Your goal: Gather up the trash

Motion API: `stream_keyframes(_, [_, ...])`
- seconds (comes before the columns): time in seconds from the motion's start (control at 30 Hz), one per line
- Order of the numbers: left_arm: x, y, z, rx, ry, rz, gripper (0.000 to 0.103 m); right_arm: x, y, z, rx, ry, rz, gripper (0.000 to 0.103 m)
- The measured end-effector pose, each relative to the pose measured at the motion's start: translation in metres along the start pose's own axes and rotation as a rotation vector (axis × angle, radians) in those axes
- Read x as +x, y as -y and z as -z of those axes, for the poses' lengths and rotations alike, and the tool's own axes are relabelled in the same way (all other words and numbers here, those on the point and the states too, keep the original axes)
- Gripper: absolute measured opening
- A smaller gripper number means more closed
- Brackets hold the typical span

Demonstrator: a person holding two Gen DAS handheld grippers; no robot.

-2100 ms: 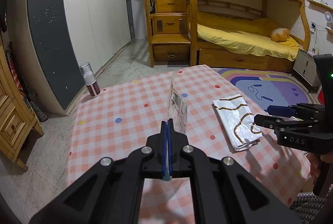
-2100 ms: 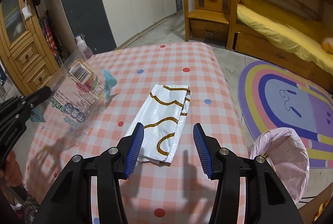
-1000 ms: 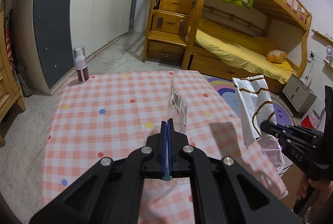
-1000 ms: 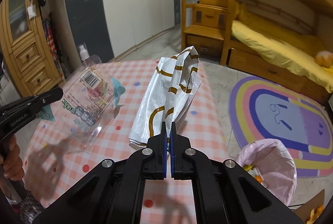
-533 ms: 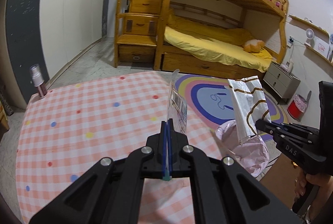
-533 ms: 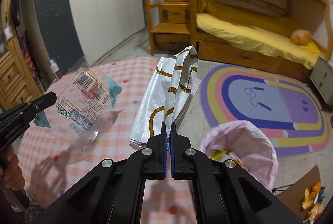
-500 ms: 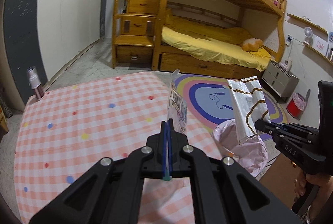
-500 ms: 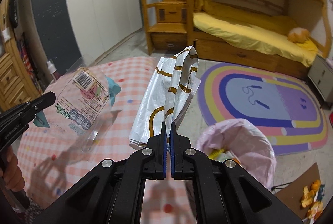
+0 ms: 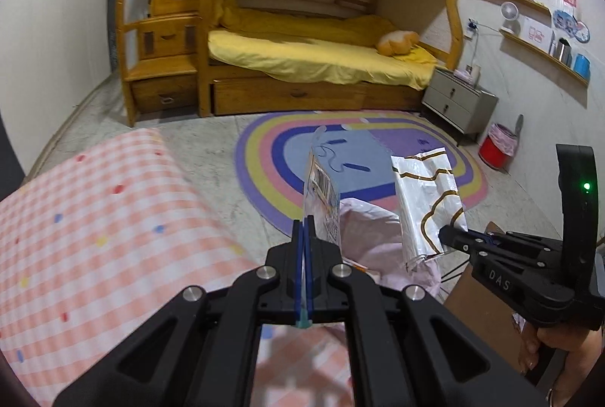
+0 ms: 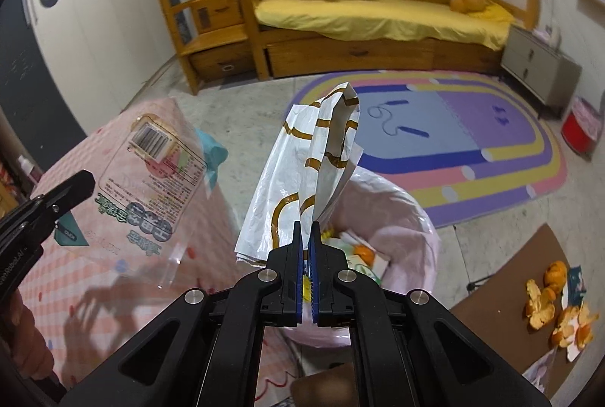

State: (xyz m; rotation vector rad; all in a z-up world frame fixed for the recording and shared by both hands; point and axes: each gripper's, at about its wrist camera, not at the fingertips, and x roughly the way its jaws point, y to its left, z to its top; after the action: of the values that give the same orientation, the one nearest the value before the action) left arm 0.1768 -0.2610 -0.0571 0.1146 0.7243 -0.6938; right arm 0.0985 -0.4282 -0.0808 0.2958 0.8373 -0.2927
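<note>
Your left gripper (image 9: 303, 240) clamped on the clear wrapper (image 10: 151, 188) (barcode, unreadable print), right gripper (image 10: 306, 252) pinching the white gold-striped bag (image 10: 302, 180), "DAS" on its body.

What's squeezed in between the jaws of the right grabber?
The white bag with gold stripes. The right gripper has its jaws pinched shut on the bag's lower edge, above the pink-lined bin. The right wrist view shows it best.
</note>
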Motion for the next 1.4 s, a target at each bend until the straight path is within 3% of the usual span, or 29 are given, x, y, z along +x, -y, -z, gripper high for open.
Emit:
stream_keyframes(0.1, [0.025, 0.012, -0.005, 0.005, -0.029, 0.026, 0.000, 0.012, 0.018, 0.001, 0.045, -0.020, 0.004, 0.004])
stream_keyframes(0.2, [0.045, 0.023, -0.008, 0.019, -0.043, 0.040, 0.000, 0.023, 0.032, 0.002, 0.081, -0.040, 0.011, 0.014])
stream_keyframes(0.23, [0.050, 0.025, -0.009, 0.019, -0.051, 0.049, 0.004, 0.026, 0.034, 0.002, 0.092, -0.045, 0.011, 0.029])
stream_keyframes(0.27, [0.054, 0.025, -0.010, 0.016, -0.063, 0.061, 0.015, 0.027, 0.037, 0.002, 0.106, -0.047, 0.009, 0.045])
stream_keyframes(0.3, [0.055, 0.025, -0.010, 0.011, -0.068, 0.073, 0.021, 0.028, 0.041, 0.002, 0.125, -0.046, 0.010, 0.050])
stream_keyframes(0.33, [0.055, 0.023, -0.009, 0.003, -0.067, 0.079, 0.031, 0.026, 0.043, 0.002, 0.138, -0.040, 0.010, 0.052])
stream_keyframes(0.53, [0.046, 0.016, -0.009, -0.022, -0.059, 0.045, 0.037, 0.011, 0.049, 0.001, 0.202, 0.025, 0.017, 0.052])
stream_keyframes(0.6, [0.037, 0.012, -0.008, -0.014, -0.046, 0.016, 0.040, 0.008, 0.045, 0.000, 0.197, 0.031, 0.013, 0.052])
stream_keyframes(0.73, [0.014, 0.004, -0.004, -0.005, -0.020, -0.041, 0.055, 0.004, 0.033, -0.001, 0.173, 0.033, -0.004, 0.054])
stream_keyframes(0.97, [-0.035, -0.025, 0.010, -0.030, -0.001, -0.162, 0.084, -0.012, -0.013, 0.003, 0.079, 0.024, -0.087, 0.088])
stream_keyframes(1.07, [-0.064, -0.041, 0.025, -0.073, 0.010, -0.202, 0.096, -0.026, -0.038, 0.006, 0.037, 0.027, -0.116, 0.091])
stream_keyframes(1.4, [-0.174, -0.079, 0.080, -0.197, -0.115, -0.415, 0.096, -0.106, -0.138, 0.045, -0.160, 0.029, -0.276, 0.094])
